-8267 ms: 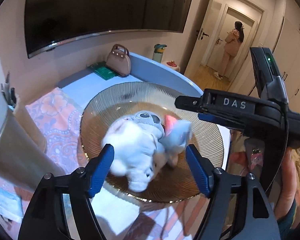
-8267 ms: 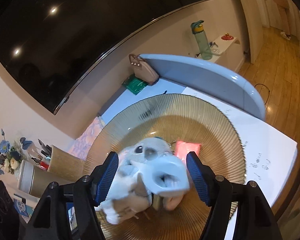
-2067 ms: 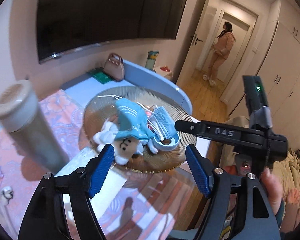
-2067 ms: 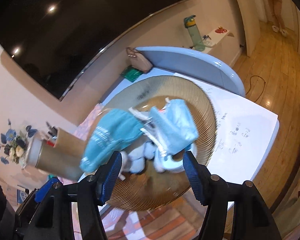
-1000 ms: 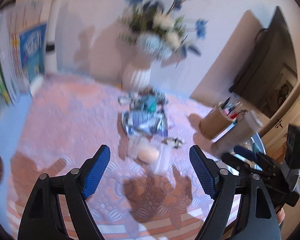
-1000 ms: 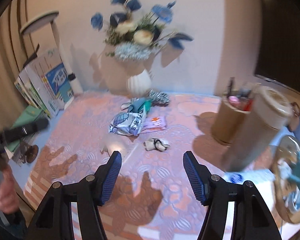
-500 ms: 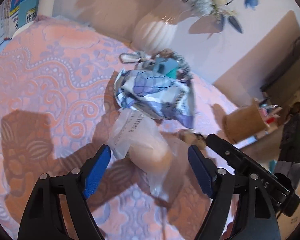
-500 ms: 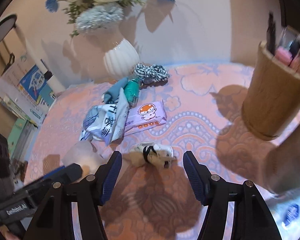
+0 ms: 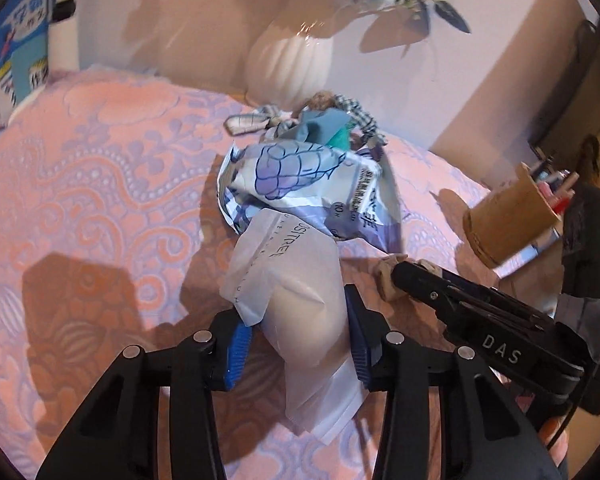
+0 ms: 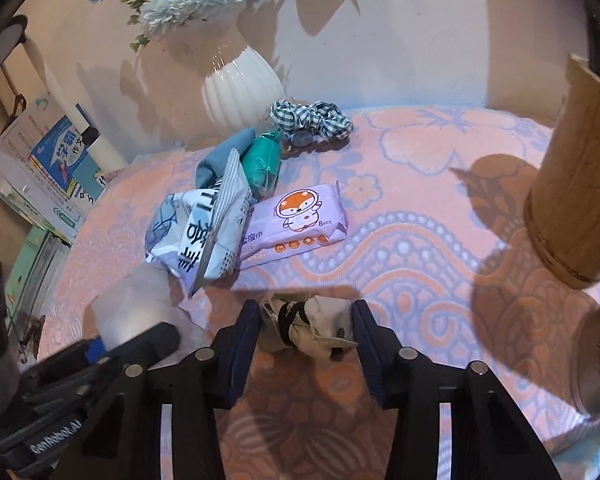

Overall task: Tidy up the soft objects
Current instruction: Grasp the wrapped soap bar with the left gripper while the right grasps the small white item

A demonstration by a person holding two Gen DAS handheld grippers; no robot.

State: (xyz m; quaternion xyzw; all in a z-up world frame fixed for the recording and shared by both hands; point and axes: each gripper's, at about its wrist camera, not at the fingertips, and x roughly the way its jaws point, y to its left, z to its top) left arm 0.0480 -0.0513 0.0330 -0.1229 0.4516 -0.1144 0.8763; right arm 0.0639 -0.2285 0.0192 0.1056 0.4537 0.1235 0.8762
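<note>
Soft objects lie scattered on the pink patterned cloth [image 10: 420,240] in front of a white ribbed vase [image 10: 242,88]. Furthest left is a pale peach puff sealed in a frosted plastic pouch [image 9: 300,300], lying just in front of a crumpled blue-and-white printed packet [image 9: 300,184]. The left gripper [image 9: 296,340] straddles the pouch at its bulging middle; its jaws are closing, and the blue pads look to be touching the film on both sides, the near flap of the pouch trailing loose under the fingers. The pouch will probably feel very light and squashy, with slick film that could slide, so taking it across the plump puff and not by the flat printed flap seems the surer hold.

To the right of the packet lies a lilac wipes pack [image 10: 296,224], flat and floppy. Behind it are a teal roll [image 10: 262,158] and a checked scrunchie [image 10: 312,118], near the vase.

In front of the wipes is a small beige fabric bundle [image 10: 312,328] cinched by a dark band. The right gripper [image 10: 306,330] brackets it, jaws closing, pads at or barely touching its sides; whether they press yet I cannot tell. It should compress easily and weigh almost nothing; gripping across the banded waist looks best.

Far right stands a tan pen holder [image 10: 576,184].
</note>
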